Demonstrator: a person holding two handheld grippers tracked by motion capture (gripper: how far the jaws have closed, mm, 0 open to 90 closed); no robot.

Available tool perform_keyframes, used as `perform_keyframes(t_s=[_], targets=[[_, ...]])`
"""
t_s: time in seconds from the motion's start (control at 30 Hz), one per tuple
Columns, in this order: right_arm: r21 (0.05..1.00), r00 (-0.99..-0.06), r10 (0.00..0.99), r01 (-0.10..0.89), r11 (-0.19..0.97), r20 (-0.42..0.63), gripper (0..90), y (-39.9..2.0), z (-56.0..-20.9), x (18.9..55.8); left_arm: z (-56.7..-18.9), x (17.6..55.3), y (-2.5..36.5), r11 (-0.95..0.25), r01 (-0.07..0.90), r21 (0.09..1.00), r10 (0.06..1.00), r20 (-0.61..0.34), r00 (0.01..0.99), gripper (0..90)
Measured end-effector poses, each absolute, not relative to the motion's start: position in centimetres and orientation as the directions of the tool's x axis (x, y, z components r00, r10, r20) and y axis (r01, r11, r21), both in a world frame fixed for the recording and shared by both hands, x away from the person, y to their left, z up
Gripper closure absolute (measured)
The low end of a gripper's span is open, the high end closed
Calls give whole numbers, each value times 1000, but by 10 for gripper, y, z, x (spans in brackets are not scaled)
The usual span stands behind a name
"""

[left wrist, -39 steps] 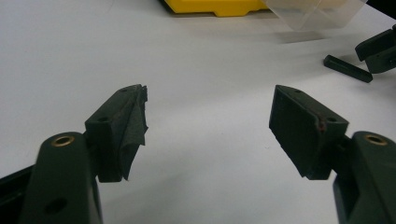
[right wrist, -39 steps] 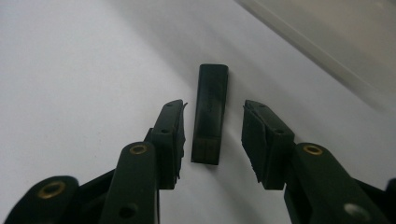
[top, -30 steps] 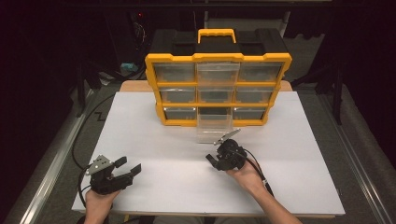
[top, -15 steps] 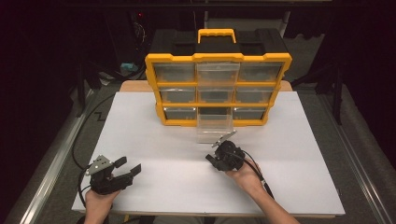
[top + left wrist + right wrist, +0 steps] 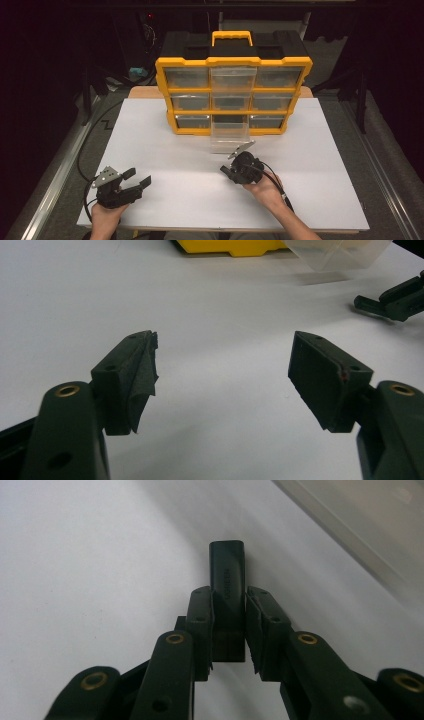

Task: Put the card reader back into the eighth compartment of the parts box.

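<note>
My right gripper point(image 5: 227, 594) is shut on a small black rectangular plastic part point(image 5: 227, 565), which sticks out past the fingertips just above the white tabletop. In the high view this gripper point(image 5: 227, 171) sits right of centre, close in front of a clear drawer point(image 5: 229, 132) pulled out of the bottom middle slot of the yellow and black drawer organizer point(image 5: 232, 61). My left gripper point(image 5: 137, 176) rests at the near left, open with nothing between its jaws point(image 5: 222, 347). The clear drawer's corner point(image 5: 360, 520) lies to the upper right of the held part.
The white board point(image 5: 150, 150) covers the table; its near edge runs just behind both hands. Cables trail from each gripper toward the table's sides. In the left gripper view, the right gripper point(image 5: 395, 297) shows far right, with the organizer's yellow base point(image 5: 230, 246) at the top.
The right gripper has shifted its tilt slightly in place; the left gripper and the drawer have not moved.
</note>
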State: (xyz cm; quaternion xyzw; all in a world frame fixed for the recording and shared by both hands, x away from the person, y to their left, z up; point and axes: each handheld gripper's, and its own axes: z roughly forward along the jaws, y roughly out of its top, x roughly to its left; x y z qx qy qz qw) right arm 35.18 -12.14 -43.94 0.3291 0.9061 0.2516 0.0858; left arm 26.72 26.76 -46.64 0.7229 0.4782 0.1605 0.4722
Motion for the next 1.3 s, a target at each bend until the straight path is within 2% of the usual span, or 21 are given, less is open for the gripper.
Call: perform_keyframes(t_s=[1.3], targets=[[621,-779,626,511,594,41,741,-159,-392,331,-467,268,267,-98,542,835,844,-219,490,284]])
